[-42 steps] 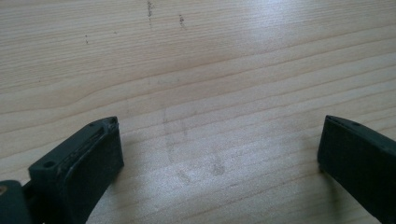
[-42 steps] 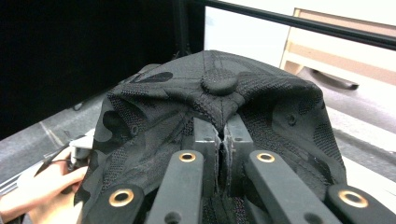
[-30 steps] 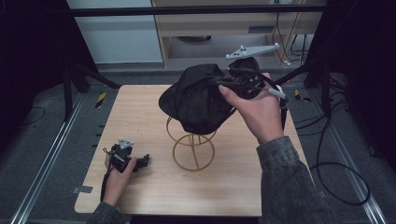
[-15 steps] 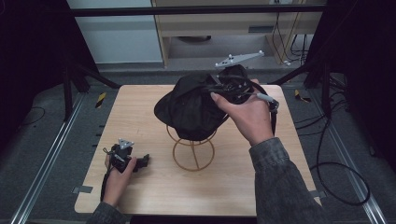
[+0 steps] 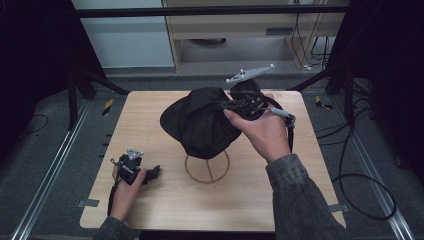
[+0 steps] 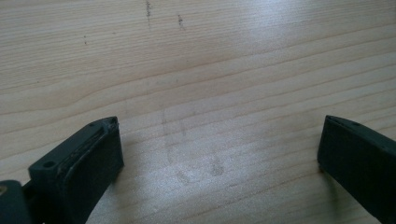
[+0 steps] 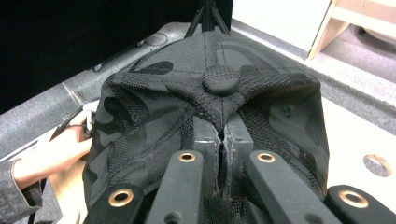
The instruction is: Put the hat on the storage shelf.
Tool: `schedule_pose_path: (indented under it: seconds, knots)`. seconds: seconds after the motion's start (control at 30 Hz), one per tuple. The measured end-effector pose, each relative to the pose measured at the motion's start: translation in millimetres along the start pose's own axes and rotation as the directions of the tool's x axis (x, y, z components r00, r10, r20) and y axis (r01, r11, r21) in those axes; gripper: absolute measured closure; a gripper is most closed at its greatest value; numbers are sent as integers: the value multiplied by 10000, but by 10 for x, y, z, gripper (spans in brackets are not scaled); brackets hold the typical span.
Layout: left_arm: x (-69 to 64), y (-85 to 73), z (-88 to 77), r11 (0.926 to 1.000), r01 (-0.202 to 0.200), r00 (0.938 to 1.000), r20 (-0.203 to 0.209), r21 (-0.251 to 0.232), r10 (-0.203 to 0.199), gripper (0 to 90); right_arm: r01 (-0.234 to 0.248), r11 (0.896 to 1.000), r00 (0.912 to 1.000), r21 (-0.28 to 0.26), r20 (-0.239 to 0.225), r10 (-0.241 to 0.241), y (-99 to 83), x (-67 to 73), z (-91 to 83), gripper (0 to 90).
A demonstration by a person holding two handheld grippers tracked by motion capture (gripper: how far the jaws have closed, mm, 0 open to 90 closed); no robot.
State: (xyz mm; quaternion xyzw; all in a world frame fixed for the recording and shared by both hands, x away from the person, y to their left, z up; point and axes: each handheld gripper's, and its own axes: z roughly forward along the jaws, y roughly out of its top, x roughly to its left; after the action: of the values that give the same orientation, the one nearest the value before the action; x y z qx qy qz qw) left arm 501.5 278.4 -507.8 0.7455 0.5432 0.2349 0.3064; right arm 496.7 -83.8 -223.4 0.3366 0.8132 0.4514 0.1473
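A black camouflage cap (image 5: 200,122) hangs over a gold wire stand (image 5: 207,167) in the middle of the wooden table (image 5: 300,190). My right gripper (image 5: 231,106) comes in from the right and is shut on the cap's fabric. In the right gripper view its jaws (image 7: 219,135) pinch a fold just below the cap's top button (image 7: 220,80). My left gripper (image 5: 152,172) lies low on the table at the front left, held by a hand. In the left gripper view that gripper (image 6: 219,149) stands open over bare wood with nothing between its jaws.
The stand's ring base lies on the table under the cap; its upper part is hidden by the cap. A wooden cabinet (image 5: 250,30) stands beyond the table's far edge. Cables (image 5: 360,185) trail on the floor at the right.
My right hand has carried the cap leftward and down, so the cap now hangs lower over the wire stand. The left gripper has stayed put.
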Motion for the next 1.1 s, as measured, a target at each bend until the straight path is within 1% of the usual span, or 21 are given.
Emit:
schedule_pose_path:
  seconds: [0.13,0.27,0.4,0.6,0.9,0.93,1.1]
  knots:
    - [0,0,0,10000,-2,10000,1,-3,2,0,-4,9996,10000,279,10,4,-31,3,32,867]
    - [0,0,0,10000,-1,10000,-1,-2,1,0,26,9995,10000,314,24,-27,-35,9,32,867]
    - [2,0,-2,10000,-31,10000,9,26,31,0,33,9989,10000,458,50,-35,-63,16,26,867]
    - [1,0,-2,10000,-29,10000,7,22,29,0,-52,9984,10000,562,61,48,-115,25,30,867]
    - [2,0,-2,10000,-35,10000,8,29,35,0,20,9974,9999,717,123,-29,-127,58,10,866]
    - [2,0,-2,10000,-32,10000,7,23,32,0,107,9972,9998,743,140,-118,-144,74,28,866]
    - [2,0,-2,10000,-34,10000,7,26,34,0,225,9964,9996,813,165,-239,-167,110,72,866]
